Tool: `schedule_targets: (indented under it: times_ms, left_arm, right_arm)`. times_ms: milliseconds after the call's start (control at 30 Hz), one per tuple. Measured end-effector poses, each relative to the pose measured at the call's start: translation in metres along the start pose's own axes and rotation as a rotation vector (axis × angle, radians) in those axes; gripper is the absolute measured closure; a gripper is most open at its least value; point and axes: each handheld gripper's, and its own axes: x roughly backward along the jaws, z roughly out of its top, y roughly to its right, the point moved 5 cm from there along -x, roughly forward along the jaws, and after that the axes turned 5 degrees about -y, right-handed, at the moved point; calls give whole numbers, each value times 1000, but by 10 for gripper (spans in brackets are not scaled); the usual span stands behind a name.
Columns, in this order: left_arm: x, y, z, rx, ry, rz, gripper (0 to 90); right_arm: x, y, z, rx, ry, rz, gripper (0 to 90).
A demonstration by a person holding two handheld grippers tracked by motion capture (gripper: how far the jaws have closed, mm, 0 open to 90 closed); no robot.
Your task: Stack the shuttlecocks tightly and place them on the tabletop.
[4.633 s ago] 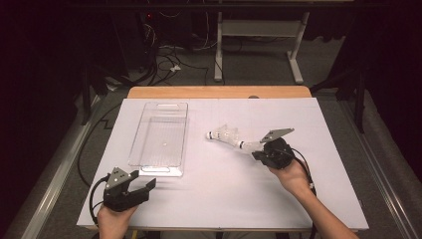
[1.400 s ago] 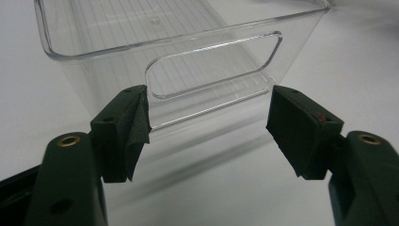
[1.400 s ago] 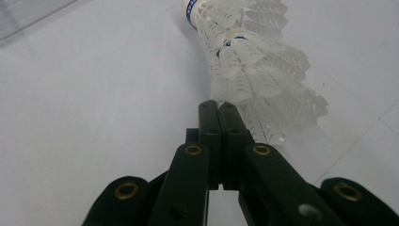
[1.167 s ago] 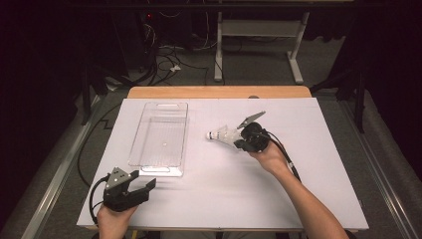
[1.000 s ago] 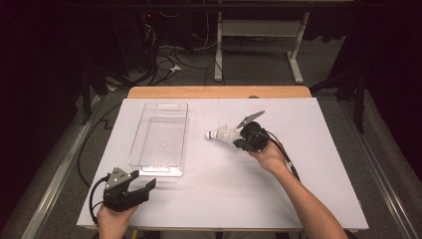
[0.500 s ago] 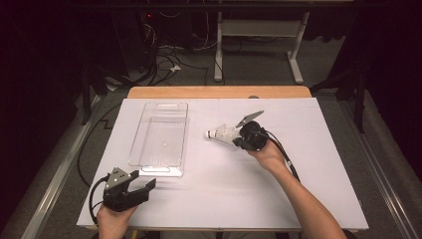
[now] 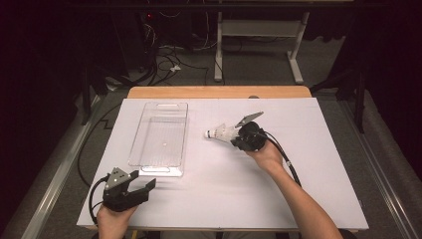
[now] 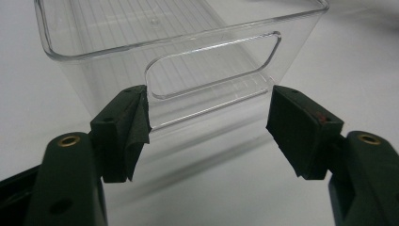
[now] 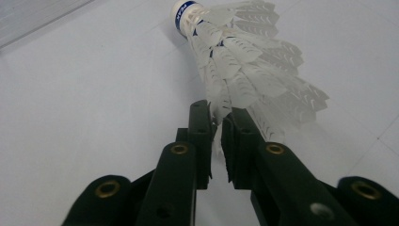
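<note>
A white feather shuttlecock (image 7: pixel 221 133) lies on its side on the white table, cork end pointing left toward the tray. My right gripper (image 7: pixel 235 139) sits at its feather end. In the right gripper view the jaws (image 9: pixel 217 112) stand a narrow gap apart with the edge of the shuttlecock's (image 9: pixel 235 56) skirt between them. They have just been opening and the pads no longer pinch the feathers. My left gripper (image 7: pixel 149 185) rests at the near left, open and holding nothing. Its pads (image 8: pixel 123 127) face the near end wall of the clear tray (image 8: pixel 188 40).
The clear plastic tray (image 7: pixel 134 149) lies lengthwise left of the table's middle, with nothing in it. A white sheet (image 7: pixel 224 199) covers the table, and a wooden edge (image 7: pixel 219 92) shows at the far side. Cables trail from both grippers.
Since the oldest frame my right gripper has moved left and away, up to the shuttlecock's feather end. Over the last second neither hand nor the shuttlecock has visibly shifted.
</note>
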Motion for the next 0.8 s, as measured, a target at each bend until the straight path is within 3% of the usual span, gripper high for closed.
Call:
schedule_targets:
  times_ms: [300,800]
  left_arm:
    - [0,0,0,-2,-2,-1,313]
    - [0,-1,0,0,-1,-2,312]
  right_arm:
    - [-4,3,-4,-63,22,7,618]
    - [-15,-2,-2,-114,58,16,591]
